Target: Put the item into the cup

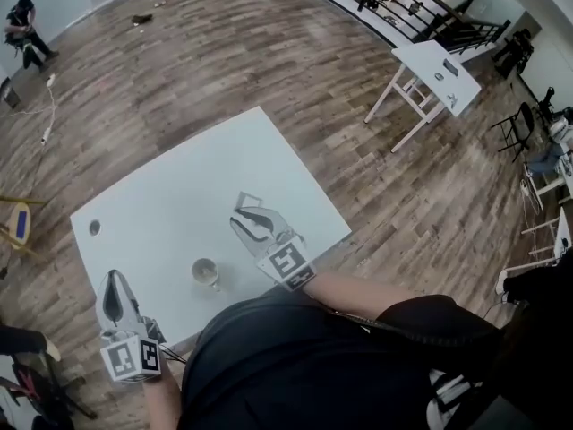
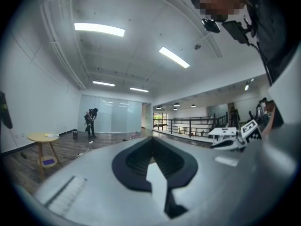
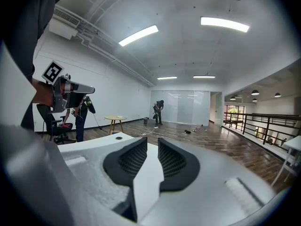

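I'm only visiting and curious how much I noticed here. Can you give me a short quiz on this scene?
1. True or false: the cup stands upright on the white table.
2. Of the left gripper and the right gripper, whose fingers stand apart? A: left; B: right; C: both.
3. What do the right gripper's fingers hold?
Key: 1 true; 2 B; 3 nothing, the gap is empty.
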